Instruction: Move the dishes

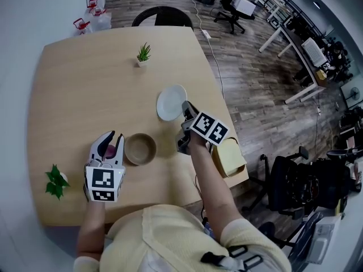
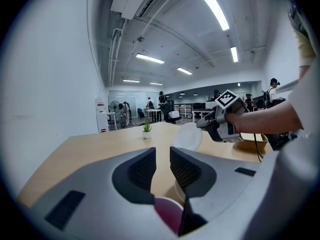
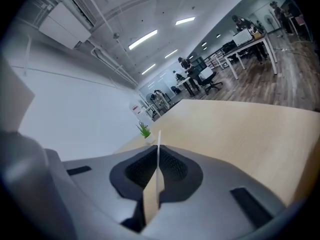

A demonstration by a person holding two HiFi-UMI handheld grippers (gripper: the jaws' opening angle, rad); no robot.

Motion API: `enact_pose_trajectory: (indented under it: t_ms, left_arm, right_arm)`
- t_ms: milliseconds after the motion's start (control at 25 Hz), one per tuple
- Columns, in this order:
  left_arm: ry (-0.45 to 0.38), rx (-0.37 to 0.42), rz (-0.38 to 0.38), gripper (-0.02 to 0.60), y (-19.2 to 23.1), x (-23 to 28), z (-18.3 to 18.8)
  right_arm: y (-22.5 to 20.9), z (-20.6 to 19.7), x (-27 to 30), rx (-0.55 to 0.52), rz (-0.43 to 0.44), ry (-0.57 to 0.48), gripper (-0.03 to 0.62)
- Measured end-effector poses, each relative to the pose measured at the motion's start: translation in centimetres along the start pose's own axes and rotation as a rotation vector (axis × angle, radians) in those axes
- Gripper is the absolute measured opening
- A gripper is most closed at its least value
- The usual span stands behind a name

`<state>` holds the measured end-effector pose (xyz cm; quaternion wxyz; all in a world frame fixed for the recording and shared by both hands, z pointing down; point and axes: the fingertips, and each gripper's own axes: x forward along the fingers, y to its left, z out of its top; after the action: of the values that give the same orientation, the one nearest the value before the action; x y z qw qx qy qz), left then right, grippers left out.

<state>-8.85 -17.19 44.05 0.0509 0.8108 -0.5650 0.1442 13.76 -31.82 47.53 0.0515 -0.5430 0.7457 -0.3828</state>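
- Two dishes matter most at this moment: the white plate (image 1: 170,102) and the brown bowl (image 1: 140,148), both at the near part of the table (image 1: 85,95).
- The right gripper (image 1: 186,110) has its jaws pressed together on the rim of the plate. In its own view the plate (image 3: 152,199) shows edge-on between the pads (image 3: 172,166).
- The plate is just beyond the bowl and a little to its right. It is tilted and, as it seems, clear of the wood (the left gripper view shows it slanting upward).
- I judge that pinching the thin rim is how such narrow jaws can carry a flat plate.
- The left gripper (image 1: 113,136) is just left of the bowl. Its jaws stand about half apart, with bare table showing between the pads (image 2: 142,169).
- A pink cup (image 1: 110,151) sits low between these jaws, but the pads do not press on it.
- The bowl looks empty and nothing lies on the plate. I cannot see inside the cup.
- Right of the bowl is a tan container (image 1: 229,157); its content is not clear.
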Motion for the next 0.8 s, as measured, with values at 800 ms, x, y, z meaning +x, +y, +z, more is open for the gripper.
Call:
enact_pose_trajectory:
  t_ms: [800]
  left_arm:
    - [0.034, -0.021, -0.013, 0.094, -0.2, -3.0, -1.1]
  right_arm:
    - [1.1, -1.9, -11.0, -0.196, 0.099, 0.078, 0.025]
